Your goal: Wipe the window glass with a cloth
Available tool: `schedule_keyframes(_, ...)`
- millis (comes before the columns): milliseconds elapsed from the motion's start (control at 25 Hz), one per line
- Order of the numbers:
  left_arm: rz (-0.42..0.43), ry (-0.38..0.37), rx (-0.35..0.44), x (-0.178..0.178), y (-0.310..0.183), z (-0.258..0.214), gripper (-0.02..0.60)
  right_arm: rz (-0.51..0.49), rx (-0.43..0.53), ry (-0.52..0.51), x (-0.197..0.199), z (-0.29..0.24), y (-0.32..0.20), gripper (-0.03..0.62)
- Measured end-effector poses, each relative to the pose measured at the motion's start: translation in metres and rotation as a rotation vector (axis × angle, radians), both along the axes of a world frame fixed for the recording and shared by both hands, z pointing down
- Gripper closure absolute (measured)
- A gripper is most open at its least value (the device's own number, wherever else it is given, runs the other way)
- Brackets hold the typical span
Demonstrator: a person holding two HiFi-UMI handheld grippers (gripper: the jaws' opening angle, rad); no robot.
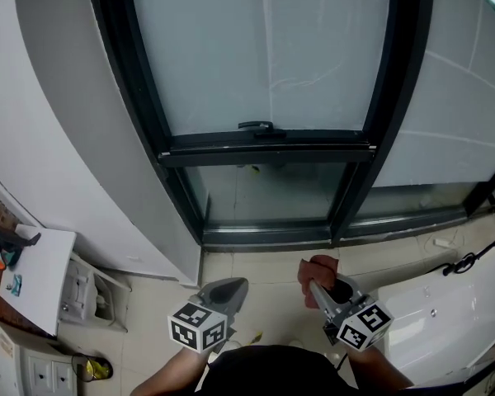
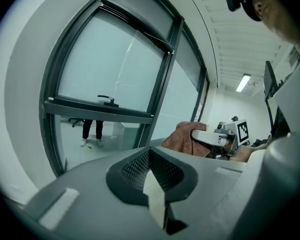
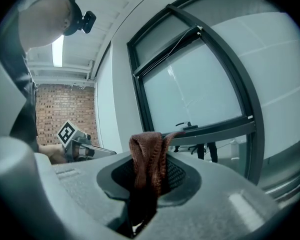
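Window glass [image 1: 256, 48]: big pale pane, upright, in a dark frame [image 1: 138, 97]. A crossbar [image 1: 268, 153] runs under it and carries a small black handle [image 1: 256, 125]. A shorter lower pane [image 1: 268, 192] sits beneath the bar. Judged hard, smooth and rigid. It should take flat, spread pressure well, but it is glass, so no jabbing with hard jaw tips.

Cloth [image 1: 320, 269]: reddish-brown, knit or terry weave, bunched up.
- Position: held low and near, well short of the pane and touching no part of the window.
- Handling: judged light, soft and limp. It is likely to fold and drag under friction, and could work loose from a shallow pinch.
- Present hold: on a gathered fold. In the right gripper view a loop of cloth [image 3: 149, 156] stands up past the jaw tips.
- Best hold, by my reckoning: deep on a thick wad, with enough fabric proud of the tips that fabric, not plastic, meets the pane.

Right gripper [image 1: 315, 289]: jaws clamped on the cloth, pointing forward and up toward the window.

Left gripper [image 1: 233, 287]: jaws pressed together with nothing between them. It sits beside the right one but apart from it, tips aimed at the lower part of the window. Looks idle.

Wiping not yet begun. The right tool would need raising and reaching forward to bring the cloth flat against the pane.
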State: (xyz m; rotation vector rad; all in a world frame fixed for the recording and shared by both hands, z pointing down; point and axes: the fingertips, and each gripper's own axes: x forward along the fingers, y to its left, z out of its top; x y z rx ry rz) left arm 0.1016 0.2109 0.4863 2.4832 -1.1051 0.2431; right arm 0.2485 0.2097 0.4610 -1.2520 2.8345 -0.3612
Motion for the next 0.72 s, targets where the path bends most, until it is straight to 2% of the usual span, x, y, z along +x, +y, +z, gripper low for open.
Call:
schedule_keyframes(280, 0.027, 0.008, -0.001, -0.021, -0.004, 0.002, 0.565, 0.022, -0.007, 0.006, -0.025, 0.004, 0.008, 0.522)
schedule_keyframes(720, 0.032, 0.021, -0.007, -0.033, 0.0, 0.003, 0.565, 0.053, -0.019, -0.011, -0.029, 0.005, 0.01, 0.523)
